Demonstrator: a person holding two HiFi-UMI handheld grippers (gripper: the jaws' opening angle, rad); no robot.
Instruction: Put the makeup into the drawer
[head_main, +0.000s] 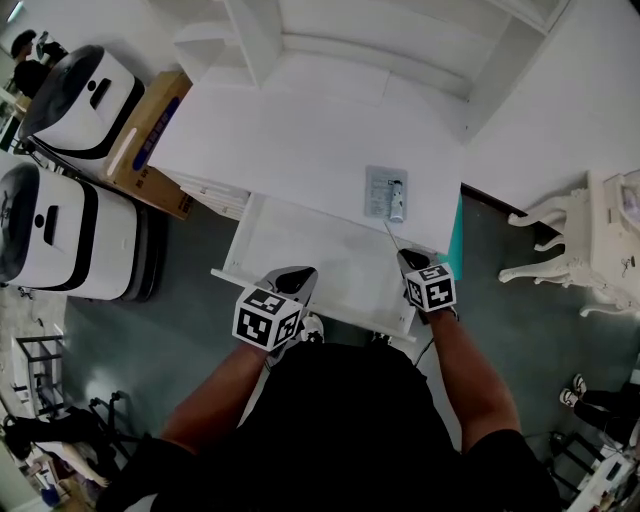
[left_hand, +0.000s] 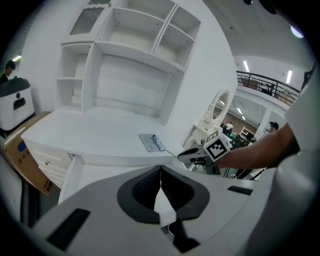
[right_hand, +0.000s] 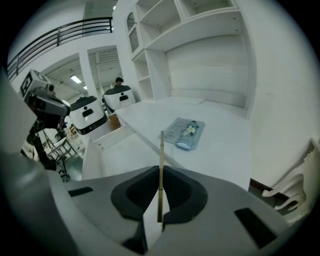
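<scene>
A thin tan makeup pencil (right_hand: 161, 150) stands up between the pads of my right gripper (right_hand: 161, 172), which is shut on it. In the head view that gripper (head_main: 405, 256) hovers over the right end of the open white drawer (head_main: 243, 240), with the pencil (head_main: 390, 236) pointing toward the desk. A clear packet with a small bottle (head_main: 386, 192) lies on the white desk top just behind. My left gripper (head_main: 296, 279) sits at the drawer's front edge, jaws together (left_hand: 160, 170) with nothing in them. From the left gripper view, the right gripper (left_hand: 192, 155) hangs beside the packet (left_hand: 151, 142).
White shelves (head_main: 380, 40) rise at the back of the desk. Two white machines (head_main: 60, 225) and a cardboard box (head_main: 150, 130) stand on the floor at the left. An ornate white piece of furniture (head_main: 590, 240) stands at the right.
</scene>
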